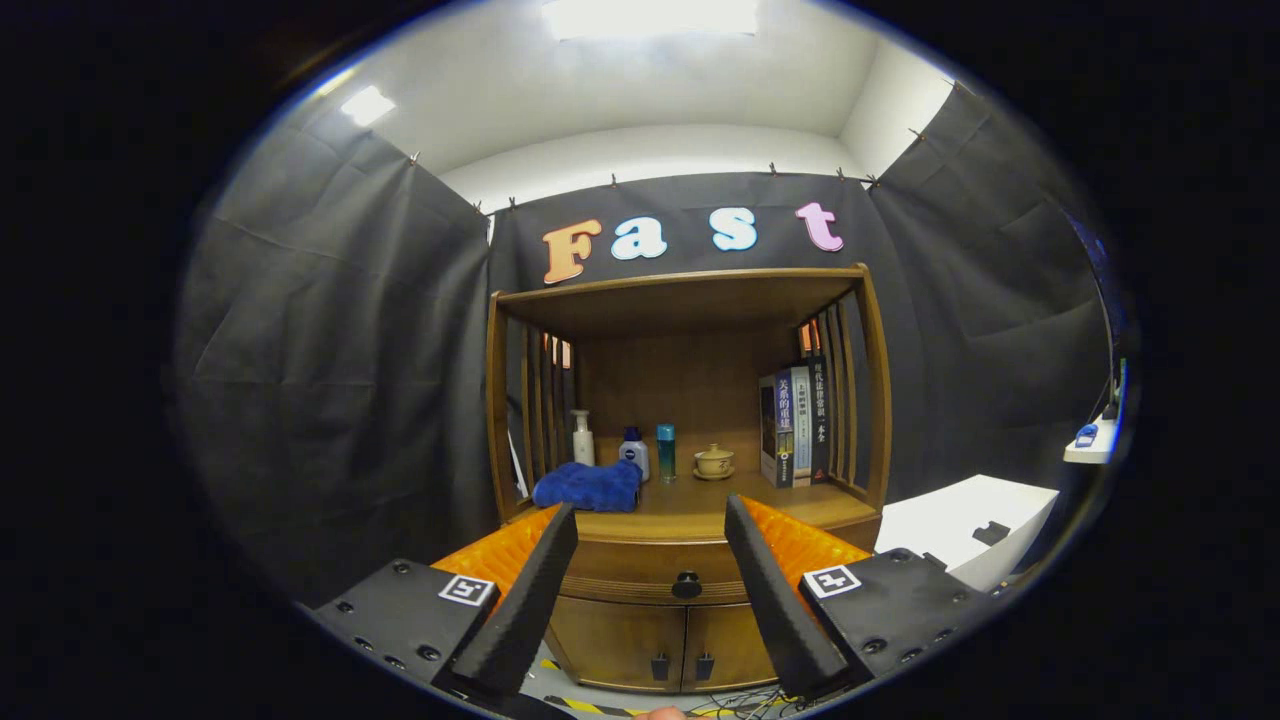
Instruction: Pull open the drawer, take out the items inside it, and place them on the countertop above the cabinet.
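Note:
A wooden cabinet (690,400) stands ahead against the booth wall. Its drawer (650,570) is closed, with a small dark knob (686,584) at its middle. The knob lies beyond my gripper (650,512), in line with the gap between the two fingers. My fingers are spread wide apart with nothing between them. The countertop (700,500) above the drawer carries a blue cloth (590,487), a white pump bottle (582,438), a white and blue bottle (634,452), a teal bottle (666,452), a lidded cup on a saucer (714,461) and several books (795,425).
Two lower cabinet doors (655,645) with dark handles sit under the drawer. A white table (965,525) stands to the right of the cabinet. Cables and striped tape (700,708) lie on the floor in front. A shelf roof spans above the countertop.

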A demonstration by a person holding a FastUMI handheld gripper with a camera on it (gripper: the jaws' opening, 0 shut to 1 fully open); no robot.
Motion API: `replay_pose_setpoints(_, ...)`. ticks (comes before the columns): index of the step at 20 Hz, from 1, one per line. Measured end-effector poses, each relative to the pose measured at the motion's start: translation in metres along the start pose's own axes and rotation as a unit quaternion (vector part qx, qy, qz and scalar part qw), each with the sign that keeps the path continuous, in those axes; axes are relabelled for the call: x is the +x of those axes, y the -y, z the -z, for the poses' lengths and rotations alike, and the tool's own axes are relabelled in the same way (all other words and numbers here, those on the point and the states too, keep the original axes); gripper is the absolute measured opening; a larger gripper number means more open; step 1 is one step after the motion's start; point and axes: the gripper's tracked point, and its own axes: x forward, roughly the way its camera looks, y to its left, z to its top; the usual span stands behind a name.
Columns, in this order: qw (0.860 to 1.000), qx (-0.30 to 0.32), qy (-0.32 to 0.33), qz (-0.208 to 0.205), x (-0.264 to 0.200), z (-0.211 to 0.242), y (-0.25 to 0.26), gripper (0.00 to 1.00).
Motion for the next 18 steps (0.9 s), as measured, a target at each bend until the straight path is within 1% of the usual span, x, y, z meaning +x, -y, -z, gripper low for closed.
replay_pose_setpoints(3, 1.0, -0.003, 0.009, 0.01, 0.02, 0.004, 0.006, 0.96)
replay_pose_setpoints(6, 1.0, -0.013, 0.007, 0.022, 0.048, 0.024, 0.015, 0.96)
replay_pose_setpoints(8, 0.999, -0.027, 0.001, 0.029, 0.07, 0.045, 0.023, 0.96)
replay_pose_setpoints(11, 0.999, -0.027, -0.02, 0.027, 0.102, 0.087, 0.028, 0.97)
replay_pose_setpoints(12, 0.999, -0.03, -0.026, 0.033, 0.11, 0.1, 0.033, 0.97)
replay_pose_setpoints(15, 0.997, -0.056, -0.029, 0.048, 0.133, 0.131, 0.048, 0.98)
replay_pose_setpoints(18, 0.996, -0.063, -0.045, 0.045, 0.149, 0.165, 0.052, 0.98)
